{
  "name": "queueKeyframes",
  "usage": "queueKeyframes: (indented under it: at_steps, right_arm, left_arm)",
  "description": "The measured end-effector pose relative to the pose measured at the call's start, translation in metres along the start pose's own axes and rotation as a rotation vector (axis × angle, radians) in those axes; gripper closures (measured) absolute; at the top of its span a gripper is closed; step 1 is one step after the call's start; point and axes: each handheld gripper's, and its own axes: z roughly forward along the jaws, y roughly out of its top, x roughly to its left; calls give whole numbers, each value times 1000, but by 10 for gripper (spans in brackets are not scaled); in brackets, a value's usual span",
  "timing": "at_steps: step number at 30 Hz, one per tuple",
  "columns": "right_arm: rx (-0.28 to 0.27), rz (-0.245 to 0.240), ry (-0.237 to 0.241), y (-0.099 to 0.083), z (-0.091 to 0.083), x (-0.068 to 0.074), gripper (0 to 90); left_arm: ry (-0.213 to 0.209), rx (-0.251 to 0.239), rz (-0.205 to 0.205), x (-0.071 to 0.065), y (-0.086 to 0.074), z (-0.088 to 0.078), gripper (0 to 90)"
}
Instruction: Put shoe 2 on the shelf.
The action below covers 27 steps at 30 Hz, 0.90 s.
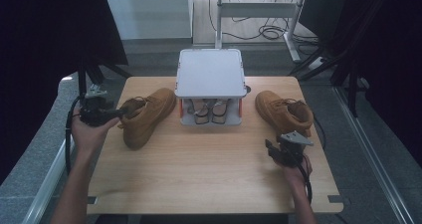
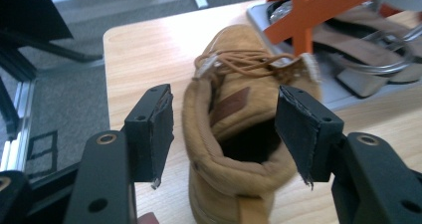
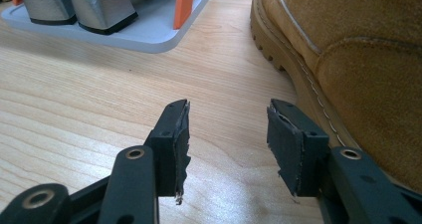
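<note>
On the wooden tabletop (image 1: pixel 209 169) we see two tan boots and a small grey rack (image 1: pixel 210 74) between them at the far side. We hold the left claw (image 1: pixel 121 112) at the back of the left boot (image 1: pixel 147 117). Its two black jaws stand apart, one on each side of the boot's soft collar, and they do not press on it. That boot points toward the rack, and its laces (image 2: pixel 239 62) lie loose on top. We hold the right claw (image 1: pixel 269 148) low over the bare wood, jaws apart with nothing between them. The right boot (image 1: pixel 284 112) stands just beside it, close to one jaw. Under the rack's flat lid sit some grey shoes (image 1: pixel 209 112). Orange posts (image 2: pixel 303 15) hold the lid up. The rack stands between the two boots.
</note>
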Motion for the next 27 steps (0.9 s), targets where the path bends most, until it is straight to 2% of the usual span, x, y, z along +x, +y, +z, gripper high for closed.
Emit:
queueKeyframes:
  at_steps: [9,21,23,27]
  right_arm:
    - [12,8,-10,-2,1,-3,503]
    - [20,13,-21,-3,3,-4,498]
    - [24,15,-23,-3,3,-5,497]
    - [29,18,-28,-4,4,-6,497]
  left_arm:
    - [32,105,-20,13,4,37,407]
    - [45,186,-19,14,1,60,412]
    - [45,208,-25,15,0,64,422]
    - [36,221,-46,16,-1,68,443]
